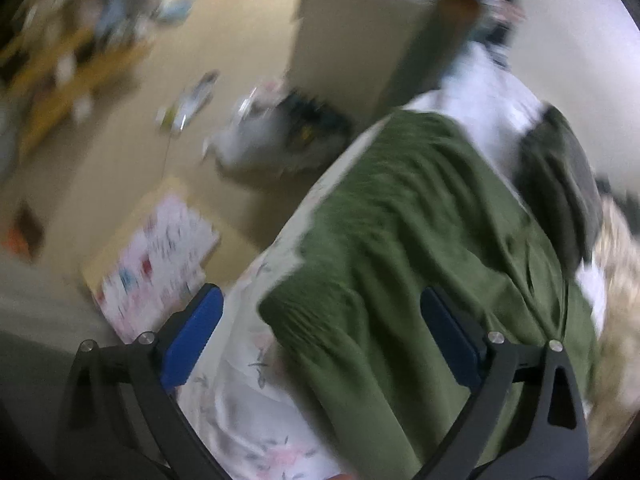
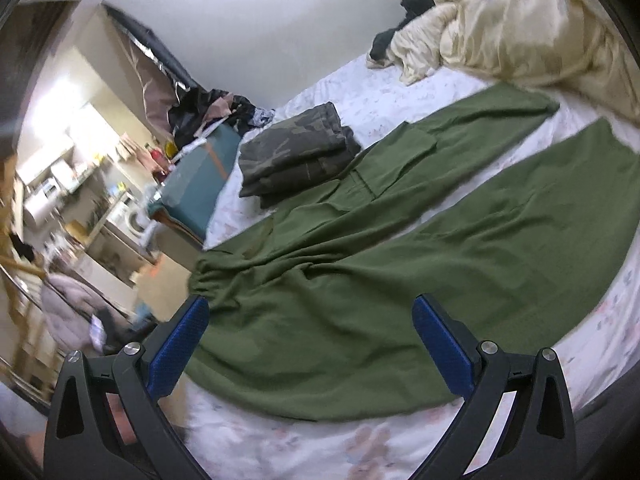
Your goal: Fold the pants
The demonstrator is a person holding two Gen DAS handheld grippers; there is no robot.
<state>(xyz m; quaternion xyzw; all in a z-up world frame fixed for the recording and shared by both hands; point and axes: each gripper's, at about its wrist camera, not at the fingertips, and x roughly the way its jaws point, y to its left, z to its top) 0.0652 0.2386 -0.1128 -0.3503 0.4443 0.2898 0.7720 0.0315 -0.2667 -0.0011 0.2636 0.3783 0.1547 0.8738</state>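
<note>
Green pants lie spread on the bed's floral white sheet, waistband at the left edge, both legs stretching away to the far right. My right gripper is open and empty, hovering over the waist end. In the blurred left wrist view the same green pants lie on the sheet. My left gripper is open and empty over the pants' near edge by the bed's side.
A folded camouflage garment lies on the bed beside the upper pant leg. A cream duvet is bunched at the far end. A teal box stands beside the bed. Clutter and a patterned box lie on the floor.
</note>
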